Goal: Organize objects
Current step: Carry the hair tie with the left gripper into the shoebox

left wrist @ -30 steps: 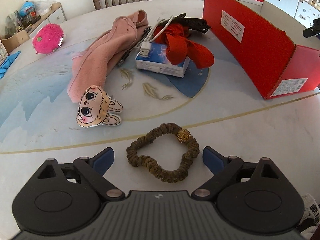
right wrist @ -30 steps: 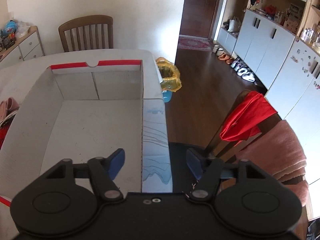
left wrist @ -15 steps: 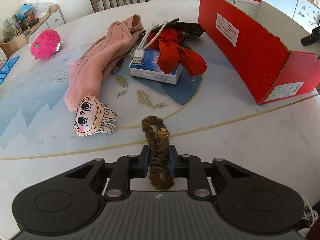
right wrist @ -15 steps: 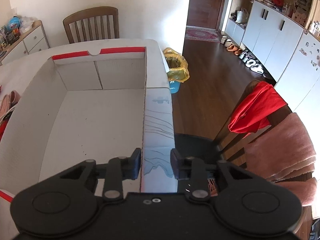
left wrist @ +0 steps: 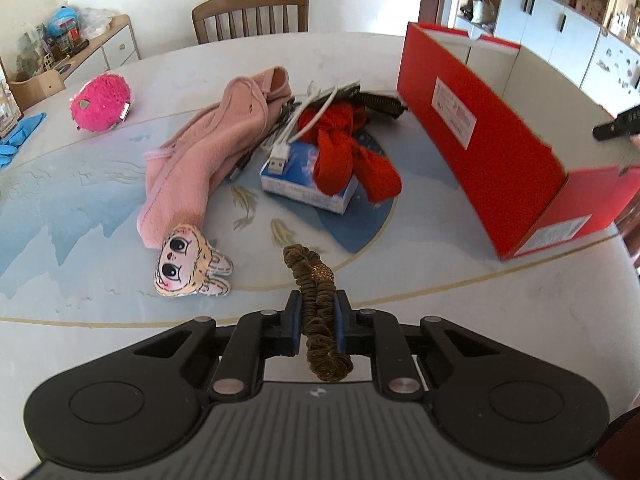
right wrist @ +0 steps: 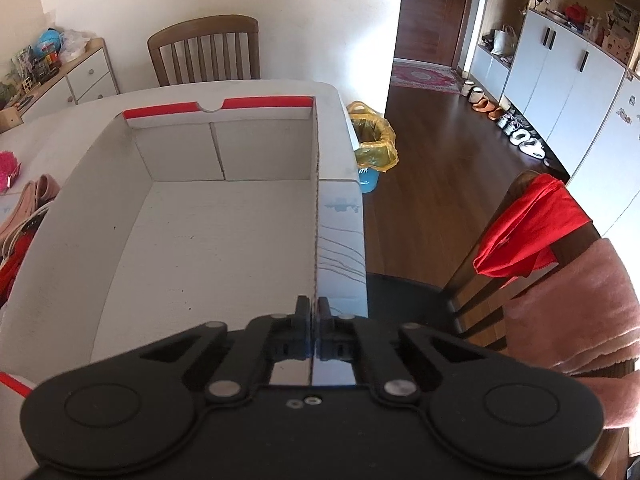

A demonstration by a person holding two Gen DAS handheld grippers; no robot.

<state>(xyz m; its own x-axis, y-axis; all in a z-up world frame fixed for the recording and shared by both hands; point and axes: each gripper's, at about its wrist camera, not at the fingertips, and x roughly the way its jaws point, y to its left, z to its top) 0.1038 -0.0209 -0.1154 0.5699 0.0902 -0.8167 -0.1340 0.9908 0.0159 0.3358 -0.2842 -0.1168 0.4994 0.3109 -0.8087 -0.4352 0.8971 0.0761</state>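
Observation:
A brown scrunchie [left wrist: 309,270] with a gold bead is squeezed flat between the blue pads of my left gripper [left wrist: 317,301], whose jaws are still closing on it. It hangs just above the table [left wrist: 460,320], its far end sticking out forward. The red cardboard box [left wrist: 480,152] stands at the right. In the right wrist view its white inside [right wrist: 224,248] holds nothing. My right gripper [right wrist: 314,304] is shut on the near end of the box's right wall [right wrist: 317,208].
On the table lie a pink sock [left wrist: 208,160], a doll-face plush [left wrist: 184,264], a blue-white packet [left wrist: 308,188] under a red cloth [left wrist: 344,152], a white USB cable [left wrist: 280,160] and a pink fuzzy toy [left wrist: 102,102]. A chair [right wrist: 540,248] draped with cloths stands right of the box.
My left gripper closed on the scrunchie, pinching the ring flat, and rose a little with it. My right gripper closed onto the box's right wall.

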